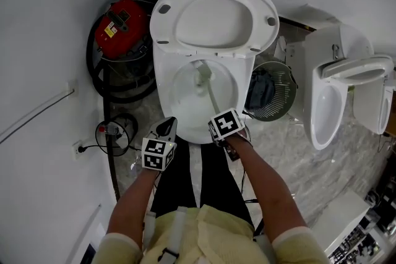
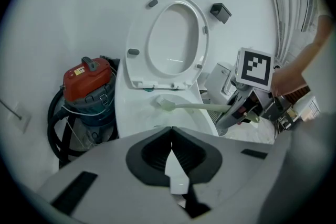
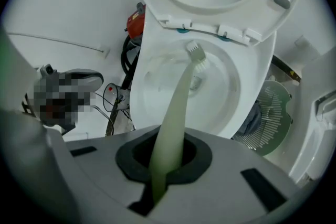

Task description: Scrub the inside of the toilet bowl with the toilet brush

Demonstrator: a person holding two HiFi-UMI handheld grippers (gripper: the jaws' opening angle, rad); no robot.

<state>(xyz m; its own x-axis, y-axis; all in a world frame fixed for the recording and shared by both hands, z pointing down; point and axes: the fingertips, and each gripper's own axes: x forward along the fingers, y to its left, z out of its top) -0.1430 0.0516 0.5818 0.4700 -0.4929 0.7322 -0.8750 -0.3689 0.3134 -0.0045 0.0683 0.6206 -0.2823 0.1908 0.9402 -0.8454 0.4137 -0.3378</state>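
White toilet bowl (image 1: 162,80), pale green toilet brush (image 1: 212,97), red vacuum (image 1: 122,25), black-and-white marker cubes (image 1: 158,154).

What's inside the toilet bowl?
The brush, held by the right tongs, reaches into the bowl, with its bristles near the back wall. Its handle covers part of the bottom, so not all of it shows.

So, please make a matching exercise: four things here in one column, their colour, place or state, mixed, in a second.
1 toilet seat
2 brush
3 vacuum cleaner
4 wire basket

A red top
B folded up
C right of the toilet
D held in the right tool

Pairs: 1-B, 2-D, 3-A, 4-C.
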